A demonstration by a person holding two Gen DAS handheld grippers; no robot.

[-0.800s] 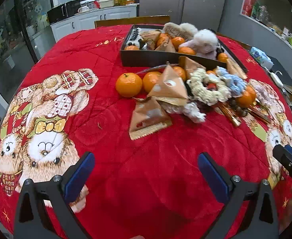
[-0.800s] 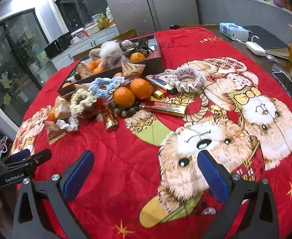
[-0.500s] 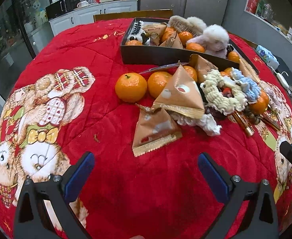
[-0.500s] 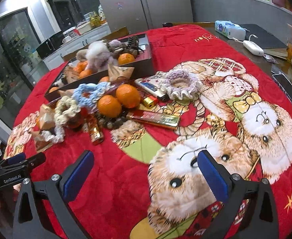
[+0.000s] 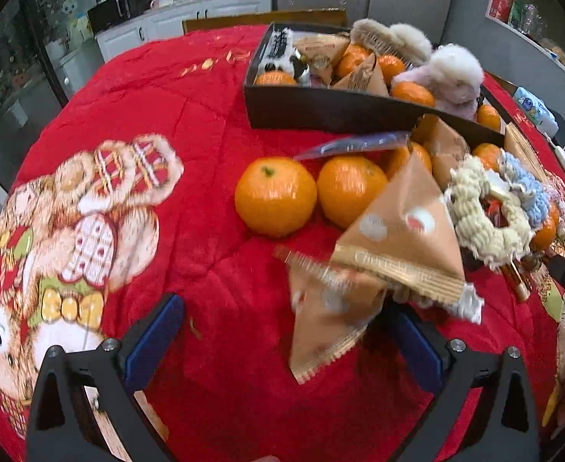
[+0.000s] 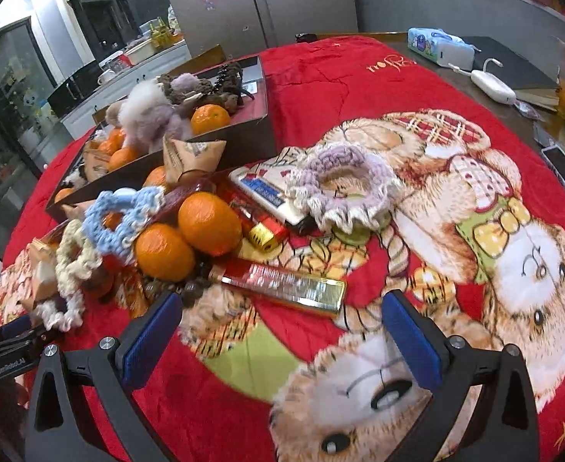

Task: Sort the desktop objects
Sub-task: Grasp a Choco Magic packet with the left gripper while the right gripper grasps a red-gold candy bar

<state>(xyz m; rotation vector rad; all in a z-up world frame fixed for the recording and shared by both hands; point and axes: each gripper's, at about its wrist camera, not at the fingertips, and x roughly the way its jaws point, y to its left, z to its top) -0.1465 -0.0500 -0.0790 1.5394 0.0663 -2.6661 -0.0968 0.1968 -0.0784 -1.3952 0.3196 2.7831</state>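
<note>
In the left wrist view my left gripper (image 5: 286, 346) is open just above the red cloth. A brown triangular snack packet (image 5: 328, 323) lies between its fingers, close to the right pad and untouched. Behind it are a second triangular packet (image 5: 401, 227), two oranges (image 5: 274, 196), a cream scrunchie (image 5: 486, 215) and the black box (image 5: 340, 109) holding oranges, packets and fluffy toys. In the right wrist view my right gripper (image 6: 282, 340) is open and empty, just short of a red-gold bar packet (image 6: 282, 285). Beyond that lie oranges (image 6: 209, 223), a blue scrunchie (image 6: 122, 211) and a purple scrunchie (image 6: 344, 184).
A white flat box (image 6: 267, 192) and a small gold packet (image 6: 263, 236) lie in the pile. A tissue pack (image 6: 440, 48), a white device (image 6: 492, 86) and a black book (image 6: 513, 73) sit on the bare table edge at the far right.
Both grippers have moved forward towards the pile, which now looks larger and nearer. The triangular packet now sits between the left fingers. Both pairs of jaws stayed wide apart.
</note>
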